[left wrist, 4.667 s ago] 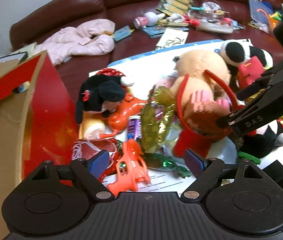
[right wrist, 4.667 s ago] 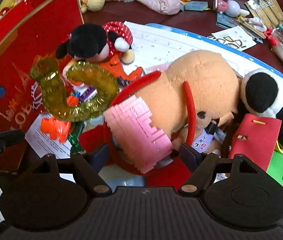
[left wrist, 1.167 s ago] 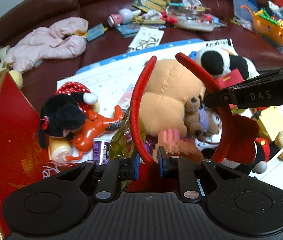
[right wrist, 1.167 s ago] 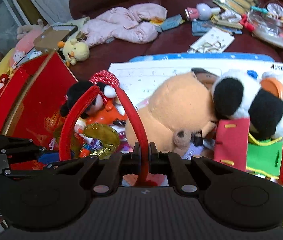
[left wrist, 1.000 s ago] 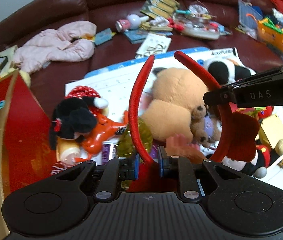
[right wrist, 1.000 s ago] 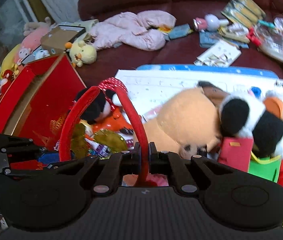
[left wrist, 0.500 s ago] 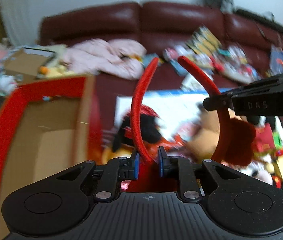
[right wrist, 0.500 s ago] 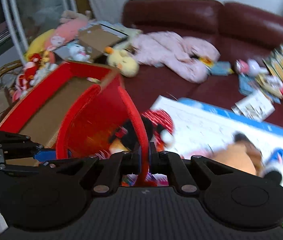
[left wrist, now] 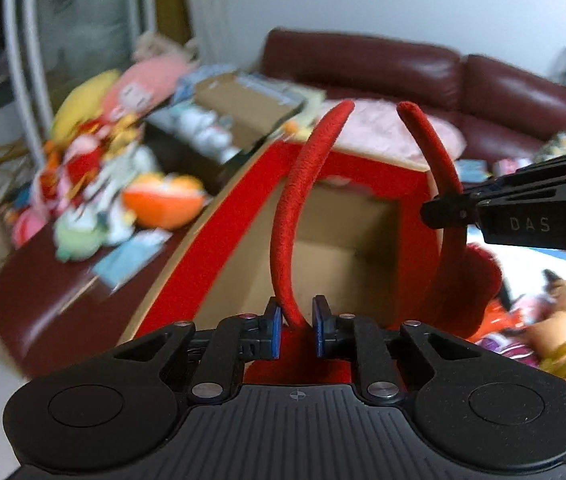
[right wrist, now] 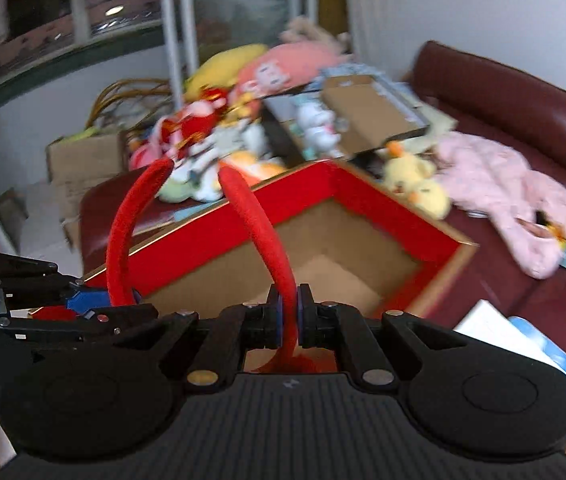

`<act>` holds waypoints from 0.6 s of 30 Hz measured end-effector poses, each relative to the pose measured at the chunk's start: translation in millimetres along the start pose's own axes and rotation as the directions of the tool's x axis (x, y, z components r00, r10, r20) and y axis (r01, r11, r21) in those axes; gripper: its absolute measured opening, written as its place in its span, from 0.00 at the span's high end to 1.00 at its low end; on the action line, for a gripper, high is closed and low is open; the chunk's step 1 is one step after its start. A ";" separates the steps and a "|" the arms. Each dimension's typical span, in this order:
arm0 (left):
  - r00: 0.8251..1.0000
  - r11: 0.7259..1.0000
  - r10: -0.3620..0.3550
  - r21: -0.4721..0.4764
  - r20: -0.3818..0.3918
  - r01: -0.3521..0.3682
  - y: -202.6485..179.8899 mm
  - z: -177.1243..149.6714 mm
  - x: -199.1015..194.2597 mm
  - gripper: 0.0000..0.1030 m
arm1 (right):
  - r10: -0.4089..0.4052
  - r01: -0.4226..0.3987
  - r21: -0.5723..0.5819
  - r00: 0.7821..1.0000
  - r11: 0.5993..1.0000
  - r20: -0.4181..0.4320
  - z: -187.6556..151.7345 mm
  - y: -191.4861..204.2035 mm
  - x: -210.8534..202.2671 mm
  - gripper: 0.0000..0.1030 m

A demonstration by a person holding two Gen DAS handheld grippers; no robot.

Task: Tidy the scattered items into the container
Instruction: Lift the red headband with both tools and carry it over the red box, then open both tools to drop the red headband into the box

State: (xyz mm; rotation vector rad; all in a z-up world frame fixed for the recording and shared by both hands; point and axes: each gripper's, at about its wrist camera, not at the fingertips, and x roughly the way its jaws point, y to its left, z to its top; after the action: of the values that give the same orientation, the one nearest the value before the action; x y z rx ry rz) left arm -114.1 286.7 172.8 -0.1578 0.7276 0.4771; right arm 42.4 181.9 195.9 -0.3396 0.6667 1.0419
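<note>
A red fuzzy headband is held between both grippers, its two ends pointing up and away. My left gripper is shut on one arm of the band near its base. My right gripper is shut on the other arm. In the left wrist view the right gripper comes in from the right, clamped on the band. In the right wrist view the left gripper sits at the lower left. The open red box with a bare cardboard inside lies just beyond and below the headband.
A blurred heap of plush toys lies beyond the box. A yellow duck plush and a pink garment rest on the dark red sofa. More toys lie at the right, on the white sheet.
Both grippers have swung left and risen together with the headband, from over the toy pile to above the red box. Their grip on the band is unchanged.
</note>
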 end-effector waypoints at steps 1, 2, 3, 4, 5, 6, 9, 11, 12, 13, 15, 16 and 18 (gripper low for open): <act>1.000 1.000 0.010 -0.013 -0.023 -0.010 5.9 -4.0 5.0 0.87 | 0.007 -0.007 -0.012 1.000 1.000 -0.019 -0.2 5.8 10.1 0.92; 0.999 1.000 0.017 -0.024 -0.047 -0.018 10.9 -7.4 10.7 0.87 | 0.010 -0.011 -0.024 0.999 1.000 -0.035 -0.2 11.7 18.1 0.92; 0.997 0.999 0.022 -0.038 -0.074 -0.024 17.7 -12.8 17.5 0.88 | 0.013 -0.015 -0.033 0.999 0.999 -0.052 -1.0 16.3 26.0 0.92; 0.995 0.998 0.021 -0.049 -0.096 -0.026 21.7 -16.0 23.1 0.88 | 0.017 -0.020 -0.039 0.997 0.999 -0.069 -2.7 20.1 33.4 0.92; 0.993 0.998 0.021 -0.057 -0.114 -0.028 24.8 -20.3 28.5 0.88 | 0.020 -0.024 -0.044 0.996 0.999 -0.086 -3.6 23.5 39.6 0.92; 0.992 0.998 0.022 -0.064 -0.126 -0.031 27.9 -24.4 32.1 0.88 | 0.022 -0.027 -0.049 0.995 0.998 -0.101 -4.9 25.9 45.3 0.92; 0.988 0.997 0.019 -0.075 -0.155 -0.031 33.8 -32.3 39.3 0.88 | 0.024 -0.032 -0.058 0.991 0.998 -0.134 -8.2 29.5 56.5 0.92; 0.986 0.996 0.014 -0.080 -0.165 -0.028 36.5 -34.9 44.3 0.88 | 0.022 -0.031 -0.062 0.989 0.998 -0.147 -10.1 30.2 58.9 0.92; 0.985 0.996 0.013 -0.082 -0.169 -0.027 37.7 -35.7 45.8 0.88 | 0.022 -0.032 -0.064 0.988 0.997 -0.152 -10.7 30.6 60.5 0.92; 0.985 0.996 0.012 -0.082 -0.173 -0.027 38.9 -36.4 47.1 0.88 | 0.022 -0.033 -0.066 0.987 0.997 -0.158 -11.1 31.0 61.9 0.92; 0.984 0.996 0.015 -0.081 -0.179 -0.030 38.5 -37.9 48.7 0.88 | 0.025 -0.037 -0.068 0.986 0.997 -0.164 -11.8 30.5 63.7 0.92; 0.983 0.996 0.016 -0.080 -0.181 -0.031 38.7 -36.6 51.6 0.88 | 0.027 -0.039 -0.068 0.986 0.997 -0.167 -11.5 30.5 66.4 0.92; 0.982 0.996 0.021 -0.081 -0.186 -0.036 39.1 -36.9 53.7 0.88 | 0.030 -0.042 -0.067 0.984 0.997 -0.173 -11.8 30.7 68.9 0.92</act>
State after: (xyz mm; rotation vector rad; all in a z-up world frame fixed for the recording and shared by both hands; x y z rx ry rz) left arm -120.0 329.6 110.3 -0.2739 0.8931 0.5254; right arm 34.4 236.9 143.5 -0.4841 0.7943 1.0807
